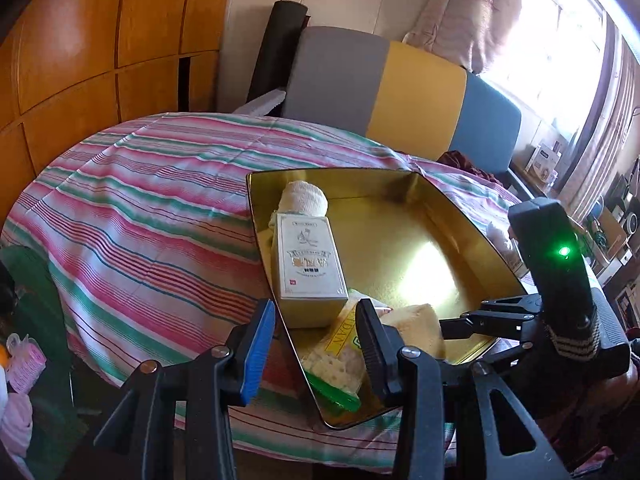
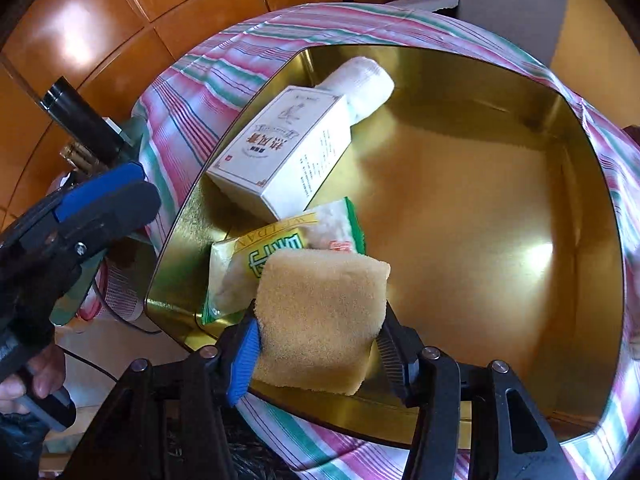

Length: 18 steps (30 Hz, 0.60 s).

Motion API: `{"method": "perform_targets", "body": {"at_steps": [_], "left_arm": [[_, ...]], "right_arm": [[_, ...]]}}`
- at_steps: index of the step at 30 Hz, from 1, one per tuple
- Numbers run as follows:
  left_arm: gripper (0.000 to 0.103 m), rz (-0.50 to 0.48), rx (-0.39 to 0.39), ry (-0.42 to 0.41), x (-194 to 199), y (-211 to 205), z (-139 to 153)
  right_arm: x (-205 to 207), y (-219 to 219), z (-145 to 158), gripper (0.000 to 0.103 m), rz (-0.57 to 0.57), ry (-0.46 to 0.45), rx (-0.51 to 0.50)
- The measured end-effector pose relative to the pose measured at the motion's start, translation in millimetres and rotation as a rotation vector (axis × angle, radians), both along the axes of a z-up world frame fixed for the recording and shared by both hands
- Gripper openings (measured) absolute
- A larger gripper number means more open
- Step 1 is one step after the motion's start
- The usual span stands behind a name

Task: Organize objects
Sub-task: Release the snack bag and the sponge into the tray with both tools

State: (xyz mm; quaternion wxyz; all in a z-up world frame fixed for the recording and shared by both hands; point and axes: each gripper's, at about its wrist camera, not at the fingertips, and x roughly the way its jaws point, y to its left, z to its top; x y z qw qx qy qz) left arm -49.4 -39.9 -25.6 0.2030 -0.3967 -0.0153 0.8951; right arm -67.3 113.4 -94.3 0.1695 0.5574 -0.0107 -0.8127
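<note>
While my right gripper point(image 2: 318, 354) hangs over the near edge of the tin point(image 2: 500, 240), it has the sponge point(image 2: 320, 316) clamped between its pads, jaws partly apart at sponge width. Sponge: tan-yellow, coarse porous face, squarish slab with rounded corners, squeezed in a bit at the gripped end. It sits above the tin floor, overlapping the cracker packet point(image 2: 256, 268).

Tin is gold, shiny, shallow, rectangular, on a striped cloth point(image 1: 140, 208). Inside, along one wall: white box point(image 2: 284, 152) with printed label, lying flat; rolled white cloth point(image 2: 366, 80) touching its far end; cracker packet, yellow-green, just beside the box's near end.

Left gripper point(image 1: 316, 344): jaws narrowly apart, nothing between them. It straddles the tin's near wall, one finger outside, one inside over the packet. Rest of the tin floor is bare.
</note>
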Motion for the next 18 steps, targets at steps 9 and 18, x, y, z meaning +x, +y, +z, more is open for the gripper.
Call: {"method": "perform_targets", "body": {"at_steps": [9, 18], "left_arm": [[0.042, -0.002, -0.028, 0.004, 2, 6, -2], [0.042, 0.012, -0.072, 0.062, 9, 23, 16]], "right_arm": [[9, 29, 7, 0.082, -0.071, -0.003, -0.151], [25, 56, 37, 0.085, -0.148, 0.091, -0.183]]}}
